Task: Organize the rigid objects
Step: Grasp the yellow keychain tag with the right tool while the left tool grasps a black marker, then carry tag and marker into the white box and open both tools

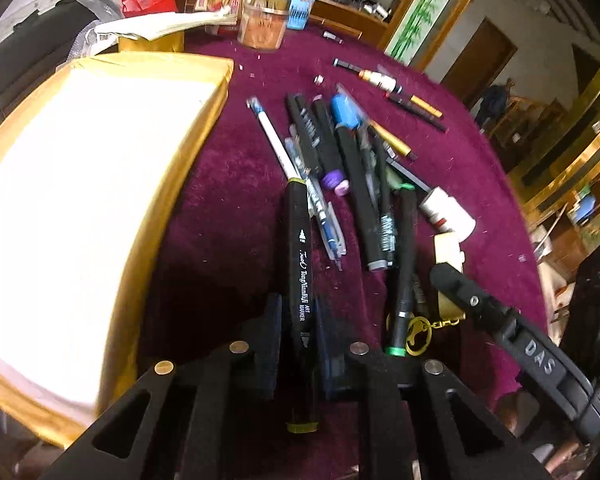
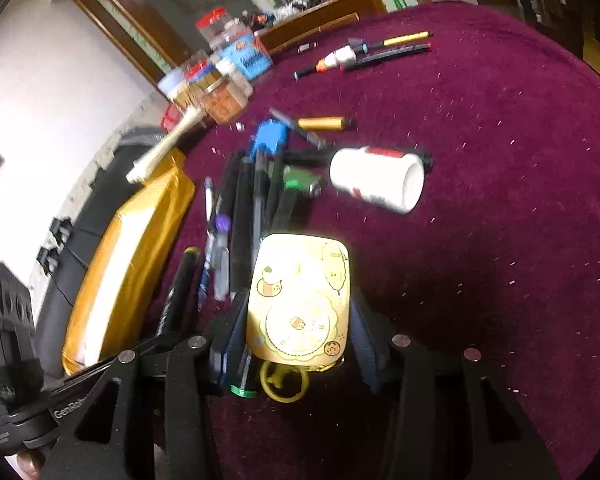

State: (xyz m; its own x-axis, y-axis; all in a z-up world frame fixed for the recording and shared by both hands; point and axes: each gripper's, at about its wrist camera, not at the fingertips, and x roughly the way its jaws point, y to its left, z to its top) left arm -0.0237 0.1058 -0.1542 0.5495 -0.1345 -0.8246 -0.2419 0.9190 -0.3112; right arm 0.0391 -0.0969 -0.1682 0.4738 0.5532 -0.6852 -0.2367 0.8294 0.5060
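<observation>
Covering surface: your surface (image 1: 228, 240) wears a dark red cloth, flecked with small pale bits.
Box: a gold-edged box (image 1: 80, 208) with a white top sits at its left side.
Pen heap: a loose pile of pens (image 1: 352, 184) lies mid-surface, just beside the box.
White tube: a white tube (image 2: 378, 178) lies on its side at the heap's right edge.
Right hand-held gripper: your right hand-held gripper (image 2: 298, 344) clamps a yellow cartoon tin (image 2: 300, 300), a yellow key ring hanging below it.
Left hand-held gripper: your left hand-held gripper (image 1: 298, 344) is closed on a black marker (image 1: 300, 272), pointing toward the heap.
</observation>
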